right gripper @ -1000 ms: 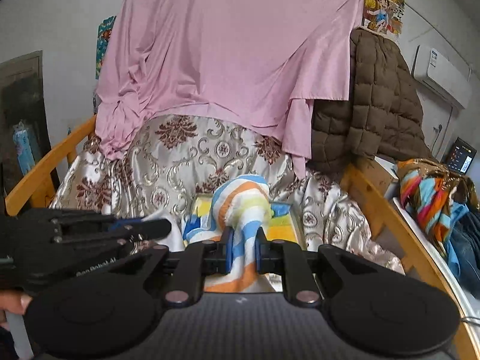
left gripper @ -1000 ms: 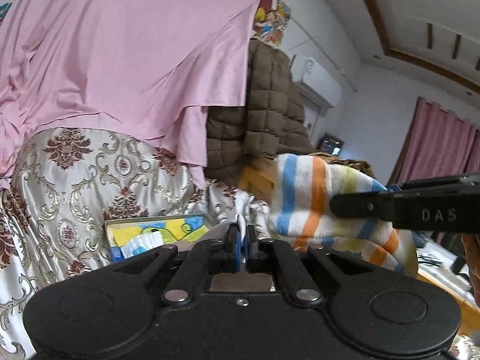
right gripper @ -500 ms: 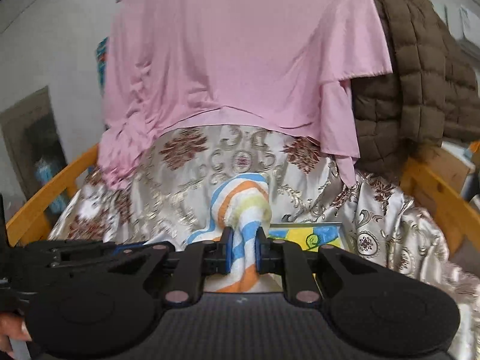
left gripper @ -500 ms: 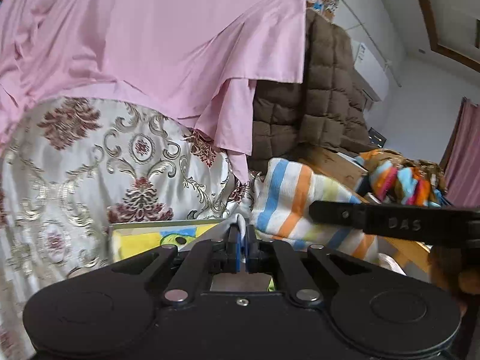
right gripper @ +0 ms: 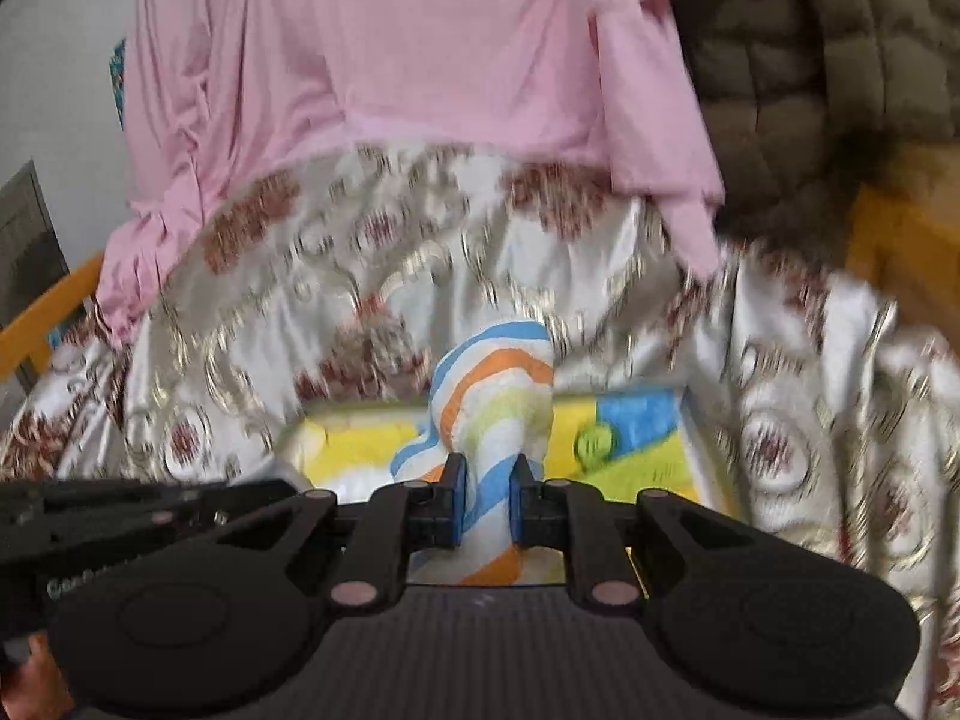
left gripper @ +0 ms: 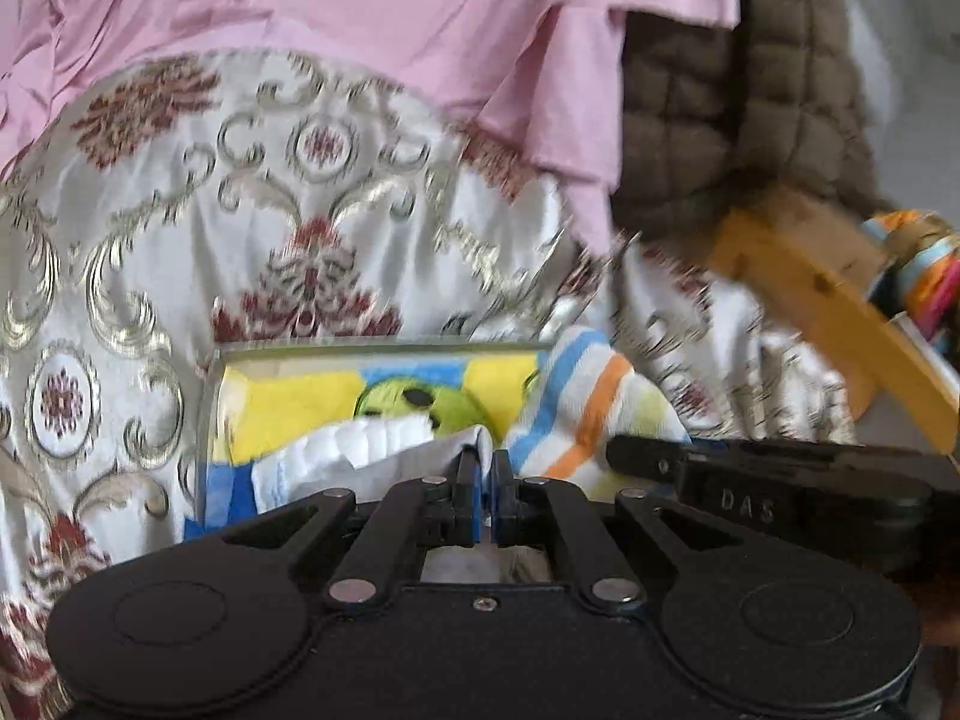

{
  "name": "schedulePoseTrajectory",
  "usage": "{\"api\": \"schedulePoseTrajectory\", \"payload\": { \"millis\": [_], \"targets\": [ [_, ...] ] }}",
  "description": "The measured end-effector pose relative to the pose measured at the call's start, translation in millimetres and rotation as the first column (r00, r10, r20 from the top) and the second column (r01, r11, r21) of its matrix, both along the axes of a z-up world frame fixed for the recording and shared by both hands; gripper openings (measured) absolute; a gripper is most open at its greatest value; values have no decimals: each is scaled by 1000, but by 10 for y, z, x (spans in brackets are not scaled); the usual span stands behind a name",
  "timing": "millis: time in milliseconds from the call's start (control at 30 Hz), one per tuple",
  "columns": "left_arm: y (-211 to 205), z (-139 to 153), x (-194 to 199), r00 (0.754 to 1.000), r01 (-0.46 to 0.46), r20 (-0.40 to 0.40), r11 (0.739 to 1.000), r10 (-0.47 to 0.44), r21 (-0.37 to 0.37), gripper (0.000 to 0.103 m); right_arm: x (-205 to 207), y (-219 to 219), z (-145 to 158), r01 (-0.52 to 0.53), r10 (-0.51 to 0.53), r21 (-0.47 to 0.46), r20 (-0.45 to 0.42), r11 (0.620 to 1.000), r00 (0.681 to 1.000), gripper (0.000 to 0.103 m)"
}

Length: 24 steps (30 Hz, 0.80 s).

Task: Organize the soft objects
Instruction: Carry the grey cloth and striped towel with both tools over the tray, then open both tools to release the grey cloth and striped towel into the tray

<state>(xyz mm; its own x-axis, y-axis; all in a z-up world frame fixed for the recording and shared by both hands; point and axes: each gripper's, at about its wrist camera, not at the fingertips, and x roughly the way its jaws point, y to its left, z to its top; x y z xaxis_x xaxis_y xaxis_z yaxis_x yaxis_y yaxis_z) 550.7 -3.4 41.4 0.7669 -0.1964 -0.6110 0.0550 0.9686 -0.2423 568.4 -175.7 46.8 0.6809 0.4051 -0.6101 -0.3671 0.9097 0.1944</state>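
A striped towel [right gripper: 498,396] in blue, orange, yellow and white is bunched between the jaws of my right gripper [right gripper: 486,504], which is shut on it. The towel also shows in the left wrist view [left gripper: 588,408], with my right gripper beside it on the right. My left gripper [left gripper: 485,480] is shut on a thin white edge of the same cloth [left gripper: 432,450]. Both hold it just above a clear box [left gripper: 207,408] that holds a yellow and blue cartoon towel [left gripper: 384,396]. The box also shows in the right wrist view [right gripper: 684,420].
The box sits on a sofa covered in white and gold floral cloth [left gripper: 180,228]. A pink sheet [right gripper: 390,60] and a brown quilted jacket [left gripper: 750,90] hang over the backrest. A yellow wooden armrest [left gripper: 828,312] is at the right, with colourful clothes [left gripper: 924,264] beyond it.
Both grippers have dropped and tilted down toward the box, still gripping the striped towel. The box now looms larger and closer under the towel.
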Motion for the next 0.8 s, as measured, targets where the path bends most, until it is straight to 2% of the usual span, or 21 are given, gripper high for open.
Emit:
{"api": "schedulePoseTrajectory", "payload": {
  "millis": [100,200,300,400,467,500,533,600,633,667,700,767,800],
  "targets": [
    [-149,-90,102,996,-37,-79,999,40,33,2,126,-140,-195,-12,15,44,-77,999,997,15],
    [-297,-143,150,988,-51,-140,993,66,108,4,225,-278,-293,-10,17,70,-104,997,994,16],
    [-376,-200,198,972,-84,-205,986,113,144,8,364,-452,-385,2,17,127,-148,992,989,18],
    [-405,-223,180,953,-150,-243,980,179,133,15,520,-563,-461,-10,39,156,-185,988,982,29],
    [-440,-212,145,947,-182,-242,973,213,142,17,587,-624,-484,-16,49,162,-201,987,978,37],
    [-457,-202,133,945,-194,-239,970,225,148,21,617,-633,-490,-26,58,158,-204,987,977,40],
    [-473,-187,121,942,-202,-240,967,235,156,24,634,-642,-499,-41,74,156,-209,987,975,48],
    [-497,-144,93,938,-226,-228,959,261,168,38,653,-666,-505,-55,90,161,-218,985,972,56],
    [-512,-120,80,937,-231,-225,957,267,175,42,654,-694,-497,-62,97,163,-213,985,972,62],
    [-533,-88,53,934,-238,-224,953,277,186,50,652,-712,-489,-69,104,165,-216,984,971,71],
    [-550,-54,9,931,-250,-221,949,290,193,55,648,-726,-478,-76,112,166,-223,983,968,74],
    [-573,30,-110,927,-271,-210,943,310,195,58,614,-763,-430,-93,130,177,-215,980,968,77],
    [-581,80,-182,925,-283,-204,940,320,192,61,590,-784,-402,-94,134,191,-208,977,969,81]
  ]
}}
